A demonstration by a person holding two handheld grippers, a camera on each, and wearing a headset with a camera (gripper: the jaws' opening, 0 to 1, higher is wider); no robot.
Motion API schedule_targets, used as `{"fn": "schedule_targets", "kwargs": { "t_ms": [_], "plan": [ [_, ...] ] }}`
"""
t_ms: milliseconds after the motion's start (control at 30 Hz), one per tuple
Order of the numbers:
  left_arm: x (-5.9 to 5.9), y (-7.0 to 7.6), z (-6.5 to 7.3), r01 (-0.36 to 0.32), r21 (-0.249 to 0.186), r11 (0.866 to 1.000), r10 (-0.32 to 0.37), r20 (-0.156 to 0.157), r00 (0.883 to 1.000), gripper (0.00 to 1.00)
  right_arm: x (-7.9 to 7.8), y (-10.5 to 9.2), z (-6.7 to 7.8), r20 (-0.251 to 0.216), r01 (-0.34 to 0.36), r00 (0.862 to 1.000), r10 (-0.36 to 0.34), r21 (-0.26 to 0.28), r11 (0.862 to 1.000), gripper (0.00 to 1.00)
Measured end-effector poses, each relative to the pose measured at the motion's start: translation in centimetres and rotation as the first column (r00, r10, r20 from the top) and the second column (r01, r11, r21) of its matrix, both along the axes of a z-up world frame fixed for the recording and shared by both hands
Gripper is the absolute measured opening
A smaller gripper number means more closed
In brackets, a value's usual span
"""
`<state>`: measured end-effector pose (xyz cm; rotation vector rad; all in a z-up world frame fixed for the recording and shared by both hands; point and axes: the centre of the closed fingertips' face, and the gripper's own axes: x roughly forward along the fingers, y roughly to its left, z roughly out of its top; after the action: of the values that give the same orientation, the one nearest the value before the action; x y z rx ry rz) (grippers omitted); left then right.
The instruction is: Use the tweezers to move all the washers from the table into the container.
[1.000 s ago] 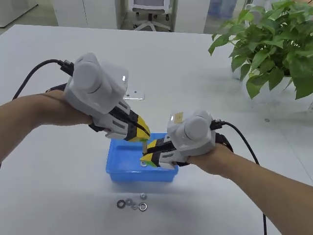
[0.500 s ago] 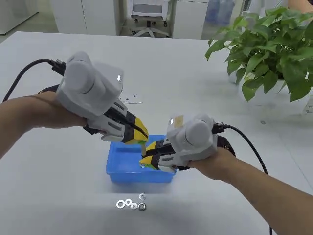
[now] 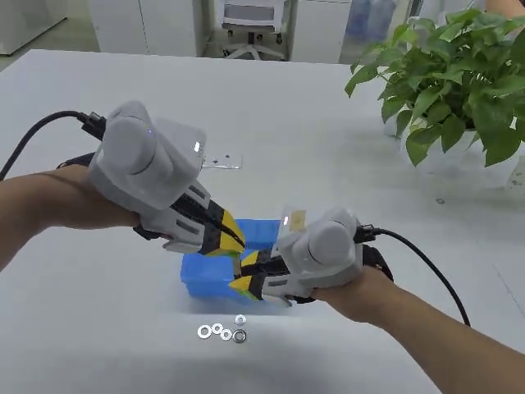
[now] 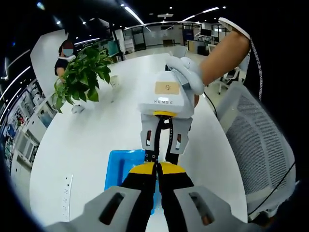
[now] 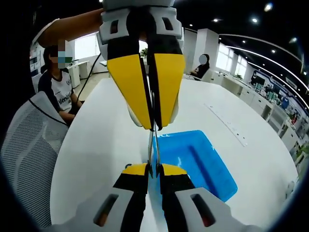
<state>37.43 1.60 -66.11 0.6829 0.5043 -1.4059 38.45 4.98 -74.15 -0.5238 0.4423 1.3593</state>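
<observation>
Though behind right hand-held gripper (image 3: pixel 236 283), container (image 3: pixel 261 233)

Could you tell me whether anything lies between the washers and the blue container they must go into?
Nothing visible does. The washers lie on the bare table just before the container; the left gripper and right gripper, both shut on the tweezers, hang over it.

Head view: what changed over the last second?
The left gripper and right gripper drifted from over the blue container toward its near edge, closer to the washers. Unchanged: both shut on the tweezers; washers clustered on the table.
</observation>
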Motion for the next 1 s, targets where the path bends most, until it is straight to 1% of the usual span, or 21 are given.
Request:
{"fn": "schedule_targets", "kwargs": {
  "t_ms": [300, 500, 1000],
  "plan": [
    [-1.2, 0.0, -1.2, 0.004, 0.004, 1.0, -0.003, -0.02, 1.0, 0.06, -1.4, -0.1, -1.2, -0.008, -0.013, 1.0, 0.013, -0.017, 1.0, 0.1],
    [-1.9, 0.0, -2.0, 0.008, 0.006, 1.0, -0.008, -0.036, 0.999, 0.06, -2.1, -0.2, -2.0, -0.024, -0.002, 1.0, 0.002, -0.015, 1.0, 0.11],
    [-3.0, 0.2, -3.8, 0.019, 0.016, 1.0, -0.018, -0.064, 0.998, 0.06, -3.2, -0.3, -3.8, -0.048, 0.007, 0.999, -0.008, -0.021, 1.0, 0.11]
  ]
}}
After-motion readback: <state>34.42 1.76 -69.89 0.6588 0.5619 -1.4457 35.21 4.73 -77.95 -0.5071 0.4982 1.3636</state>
